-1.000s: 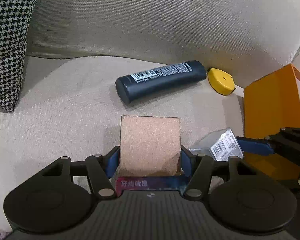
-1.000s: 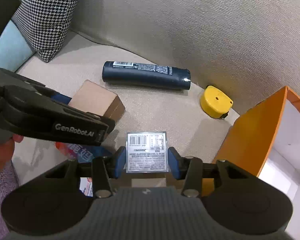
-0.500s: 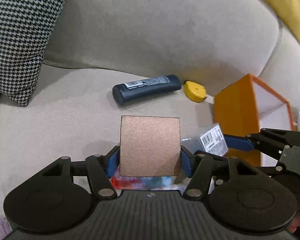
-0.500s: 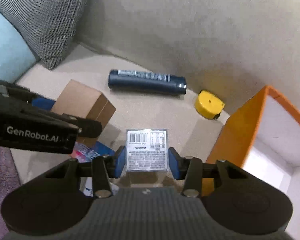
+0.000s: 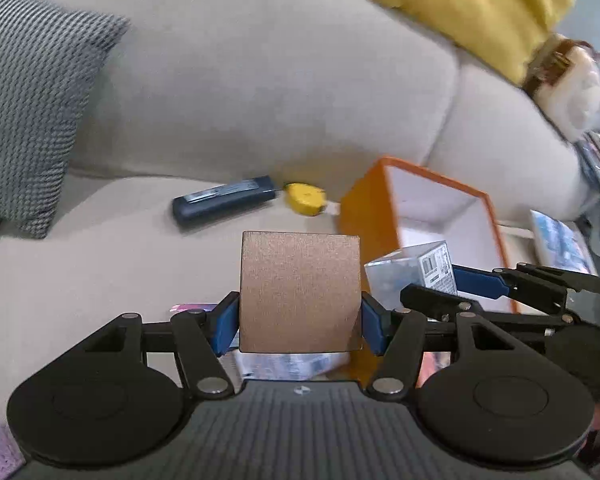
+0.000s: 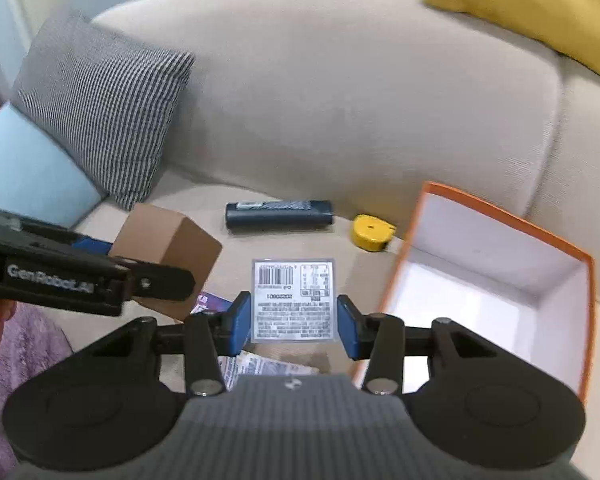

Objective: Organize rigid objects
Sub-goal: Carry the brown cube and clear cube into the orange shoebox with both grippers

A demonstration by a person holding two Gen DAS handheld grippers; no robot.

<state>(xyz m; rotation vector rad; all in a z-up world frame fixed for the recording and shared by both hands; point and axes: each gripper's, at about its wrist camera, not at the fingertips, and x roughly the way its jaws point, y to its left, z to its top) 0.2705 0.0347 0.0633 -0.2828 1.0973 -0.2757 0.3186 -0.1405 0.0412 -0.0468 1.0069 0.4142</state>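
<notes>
Progress looks partial, as far as these views allow a judgement: the open orange cardboard box with white lining (image 6: 496,284) shows only bare white walls and floor where visible, so nothing appears stowed in it yet. Two items are in hand and raised off the sofa seat beside the orange box. The left gripper (image 5: 299,322) has its jaws clamped on a brown square cardboard box (image 5: 300,292), the blue pads pressing its two side faces, with the box standing out beyond the pads. The right gripper (image 6: 294,326) has its jaws clamped on a small clear plastic box with a barcode label (image 6: 293,300), held just to the left of the orange box's near corner.

Left to gather, I judge: the dark blue tube (image 6: 279,214) and the yellow tape measure (image 6: 370,232), both lying on the beige sofa seat (image 5: 112,256) behind and left of the orange box, plus printed packets (image 6: 260,366) lying on the seat under the grippers, beside the orange box.
</notes>
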